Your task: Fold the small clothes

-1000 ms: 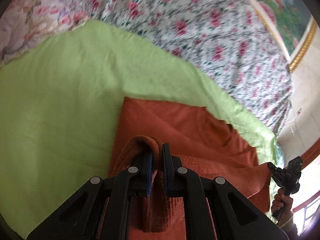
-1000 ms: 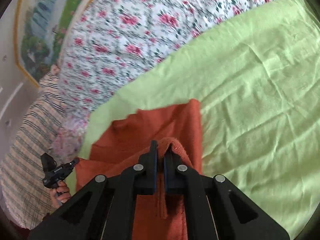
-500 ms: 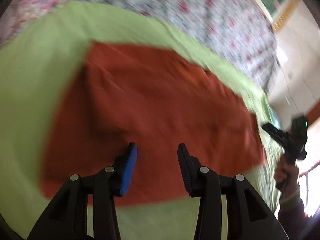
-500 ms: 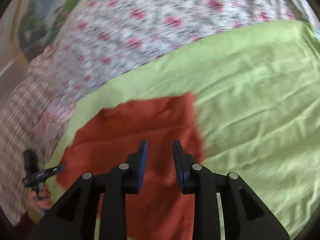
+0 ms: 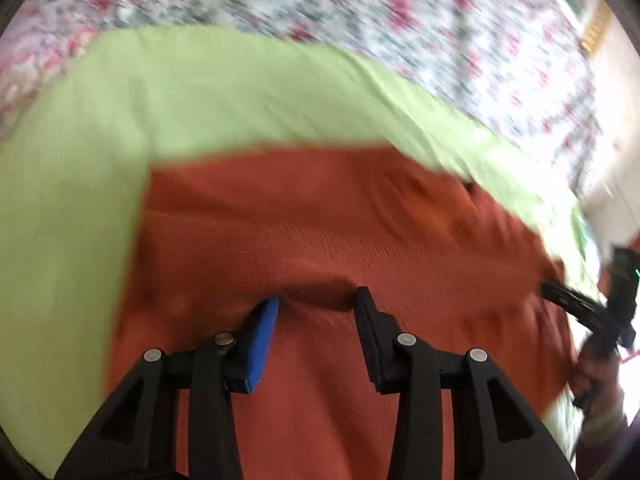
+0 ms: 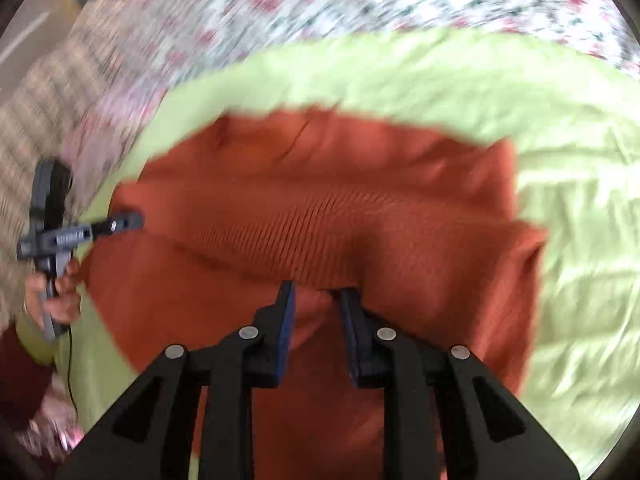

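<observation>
A rust-orange knit sweater (image 5: 320, 240) lies folded on a light green sheet (image 5: 200, 92). It also shows in the right wrist view (image 6: 320, 216). My left gripper (image 5: 318, 304) is open, its fingers low over the sweater's near part with nothing between them. My right gripper (image 6: 316, 292) is open too, its fingers just above the knit fold near the sweater's right side. Each gripper shows in the other's view: the right one (image 5: 588, 312) at the sweater's right edge, the left one (image 6: 60, 232) at its left edge. Both views are motion-blurred.
The green sheet (image 6: 560, 140) covers a bed with a floral cover (image 5: 440, 20) beyond it. A striped cloth (image 6: 40, 120) lies at the left of the right wrist view. A pale wall (image 5: 616, 120) shows at the far right.
Both grippers were shut on the sweater's edge a second ago. They have let it go and opened, and the sweater now lies flat and folded. Both grippers have moved down over it.
</observation>
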`<state>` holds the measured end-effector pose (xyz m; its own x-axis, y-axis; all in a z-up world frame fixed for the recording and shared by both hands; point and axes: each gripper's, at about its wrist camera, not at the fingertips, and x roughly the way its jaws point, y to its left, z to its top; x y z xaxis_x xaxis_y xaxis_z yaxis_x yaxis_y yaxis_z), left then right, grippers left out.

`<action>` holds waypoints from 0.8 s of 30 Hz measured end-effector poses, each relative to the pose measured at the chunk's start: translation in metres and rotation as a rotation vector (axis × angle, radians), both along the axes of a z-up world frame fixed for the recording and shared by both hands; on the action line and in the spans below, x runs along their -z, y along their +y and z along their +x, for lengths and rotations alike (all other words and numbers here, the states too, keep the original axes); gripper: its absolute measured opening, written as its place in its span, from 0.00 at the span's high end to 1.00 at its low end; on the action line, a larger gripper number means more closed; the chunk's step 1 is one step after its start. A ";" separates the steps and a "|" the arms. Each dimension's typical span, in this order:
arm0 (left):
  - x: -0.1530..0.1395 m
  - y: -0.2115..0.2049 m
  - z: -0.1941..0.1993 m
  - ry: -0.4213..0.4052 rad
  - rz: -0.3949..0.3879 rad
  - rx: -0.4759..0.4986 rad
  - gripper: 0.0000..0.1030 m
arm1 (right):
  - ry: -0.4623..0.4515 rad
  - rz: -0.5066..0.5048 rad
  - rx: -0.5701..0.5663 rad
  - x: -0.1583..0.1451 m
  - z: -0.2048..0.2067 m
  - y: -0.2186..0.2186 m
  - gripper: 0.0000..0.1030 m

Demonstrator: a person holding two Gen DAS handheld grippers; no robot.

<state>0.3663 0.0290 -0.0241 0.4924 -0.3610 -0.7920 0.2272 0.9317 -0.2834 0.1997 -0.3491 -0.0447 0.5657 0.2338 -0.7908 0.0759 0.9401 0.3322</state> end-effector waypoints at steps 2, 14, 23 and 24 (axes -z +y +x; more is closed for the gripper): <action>-0.003 0.010 0.020 -0.010 -0.034 -0.052 0.60 | -0.017 -0.022 0.090 -0.004 0.009 -0.017 0.76; -0.023 0.051 0.019 -0.066 -0.084 -0.204 0.52 | -0.224 0.000 0.350 -0.045 0.000 -0.057 0.75; 0.002 0.073 -0.098 -0.006 -0.178 -0.195 0.49 | -0.157 0.056 0.323 -0.032 -0.041 -0.034 0.75; 0.005 0.073 -0.112 -0.003 -0.181 -0.193 0.49 | -0.136 0.069 0.307 -0.026 -0.050 -0.026 0.75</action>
